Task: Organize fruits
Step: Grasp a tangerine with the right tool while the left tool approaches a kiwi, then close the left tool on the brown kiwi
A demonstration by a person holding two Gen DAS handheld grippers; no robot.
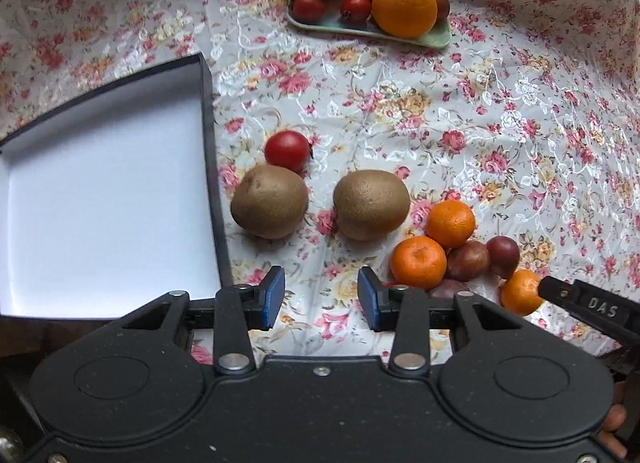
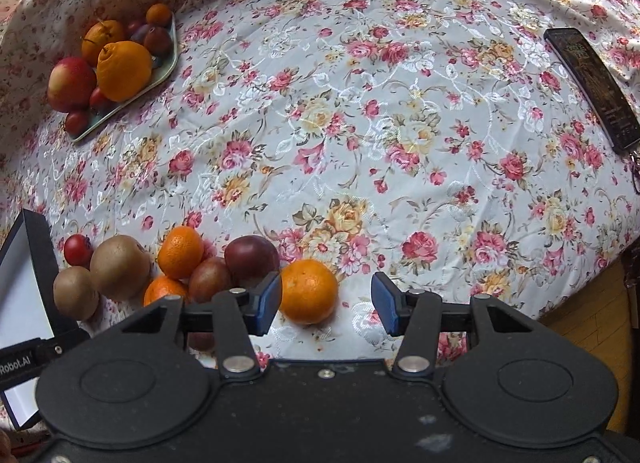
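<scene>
Two brown kiwis [image 1: 269, 201] [image 1: 371, 204] lie on the floral cloth just ahead of my open left gripper [image 1: 321, 298], which holds nothing. A small red fruit [image 1: 287, 150] sits behind the left kiwi. To the right lie mandarins [image 1: 418, 261] [image 1: 451, 223] and dark plums [image 1: 503, 255]. My right gripper [image 2: 326, 305] stands open, a mandarin [image 2: 308, 290] lying between its fingers against the left pad, not clamped. In that view the kiwis [image 2: 119, 265], mandarins [image 2: 180, 251] and plums [image 2: 251, 257] cluster left of the fingers.
A dark-rimmed box with a white inside [image 1: 206, 111] lies left of the kiwis. A pale green tray [image 1: 436, 38] at the back is heaped with an apple, large oranges and small red fruits. A black phone-like slab [image 2: 591, 89] lies near the far right table edge.
</scene>
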